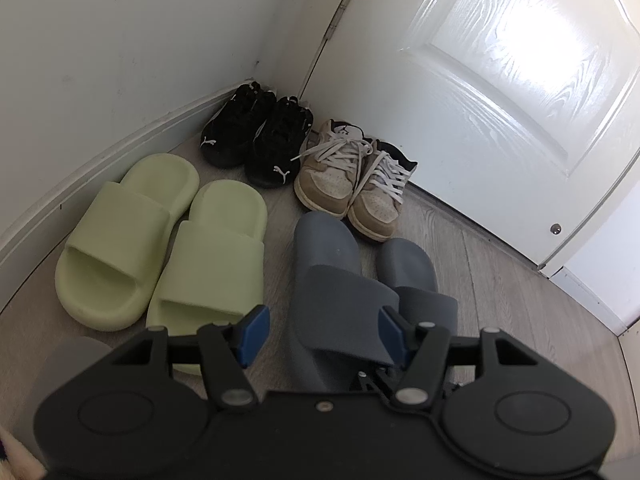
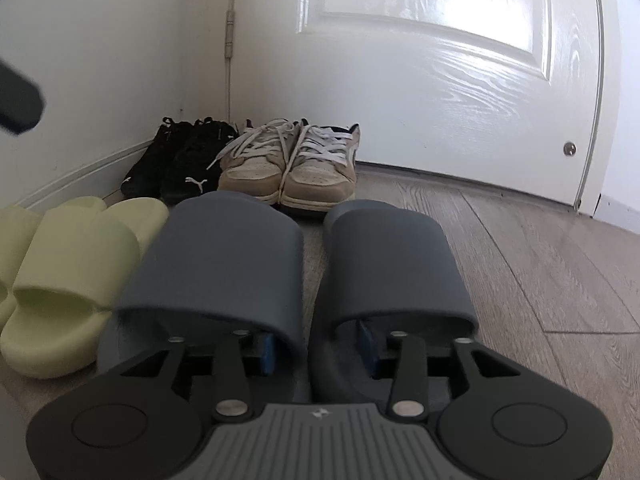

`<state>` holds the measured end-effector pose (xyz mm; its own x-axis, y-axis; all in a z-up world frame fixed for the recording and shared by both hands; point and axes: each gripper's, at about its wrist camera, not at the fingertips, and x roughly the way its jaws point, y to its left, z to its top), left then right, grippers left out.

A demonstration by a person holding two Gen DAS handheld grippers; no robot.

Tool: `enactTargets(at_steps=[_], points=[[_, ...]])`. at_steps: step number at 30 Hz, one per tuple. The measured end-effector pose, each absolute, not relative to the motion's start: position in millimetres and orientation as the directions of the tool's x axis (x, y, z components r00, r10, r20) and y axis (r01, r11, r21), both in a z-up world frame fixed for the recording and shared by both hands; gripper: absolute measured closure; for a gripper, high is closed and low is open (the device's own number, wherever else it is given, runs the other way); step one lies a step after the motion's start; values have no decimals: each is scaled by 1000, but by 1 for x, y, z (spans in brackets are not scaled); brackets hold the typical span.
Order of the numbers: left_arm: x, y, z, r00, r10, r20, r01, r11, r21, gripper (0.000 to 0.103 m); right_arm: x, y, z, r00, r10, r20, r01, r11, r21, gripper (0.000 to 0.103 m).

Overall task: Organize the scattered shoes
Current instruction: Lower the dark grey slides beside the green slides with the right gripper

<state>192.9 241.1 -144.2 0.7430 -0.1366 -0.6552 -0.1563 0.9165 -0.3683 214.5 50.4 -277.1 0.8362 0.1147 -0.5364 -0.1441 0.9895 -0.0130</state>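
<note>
Since the grey slippers (image 2: 280, 272) lie toes toward the door (image 2: 440, 80), my right gripper (image 2: 318, 350) sits at their heels, jaws wide, one under each strap. My left gripper (image 1: 320, 332) hovers above the left slipper, jaws wide and empty.

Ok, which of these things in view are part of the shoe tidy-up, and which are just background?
Part of the job:
- grey slides, right gripper open, one finger under each strap
- green slides
- black sneakers
- beige sneakers
- left gripper, open above the grey slides

Just surroundings:
- white door
- wall
- wood floor
</note>
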Motion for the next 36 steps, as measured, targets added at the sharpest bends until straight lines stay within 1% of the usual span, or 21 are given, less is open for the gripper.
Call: enactTargets(at_steps=[1, 4, 8, 10, 12, 20, 25, 26, 28, 30, 32, 34, 36], points=[[193, 241, -144, 743, -137, -655, -158, 915, -370, 42, 216, 48, -276, 832, 117, -543, -144, 990, -7, 37], [193, 240, -145, 742, -141, -656, -161, 912, -377, 42, 220, 38, -271, 809, 140, -571, -151, 988, 28, 36], [194, 240, -146, 740, -144, -657, -161, 911, -380, 42, 228, 34, -266, 779, 145, -611, -175, 985, 10, 33], [195, 239, -146, 739, -145, -658, -160, 911, -381, 42, 233, 32, -262, 755, 153, -637, -180, 983, 23, 27], [195, 239, -146, 737, -146, -660, -159, 911, -379, 42, 239, 29, -259, 729, 164, -664, -180, 983, 46, 24], [196, 237, -148, 732, -151, -664, -168, 905, -391, 42, 262, 19, -245, 614, 214, -760, -171, 976, 137, 23], [197, 237, -149, 729, -153, -667, -171, 903, -394, 42, 276, 12, -237, 535, 248, -808, -159, 968, 192, 19], [198, 237, -150, 728, -152, -669, -172, 903, -393, 42, 277, 12, -236, 527, 249, -812, -158, 968, 194, 19], [198, 237, -150, 726, -153, -671, -174, 902, -394, 42, 278, 17, -235, 506, 221, -834, -184, 972, 146, 19], [199, 238, -151, 724, -156, -672, -177, 900, -399, 42, 280, 23, -237, 483, 215, -849, -204, 970, 130, 18], [199, 239, -152, 723, -158, -673, -180, 897, -403, 42, 282, 29, -241, 451, 225, -863, -217, 966, 139, 16], [198, 240, -152, 723, -158, -672, -181, 896, -406, 42, 283, 29, -245, 418, 223, -880, -221, 965, 140, 10], [198, 241, -152, 723, -159, -673, -182, 895, -407, 42, 286, 33, -249, 385, 222, -896, -232, 963, 139, 9]])
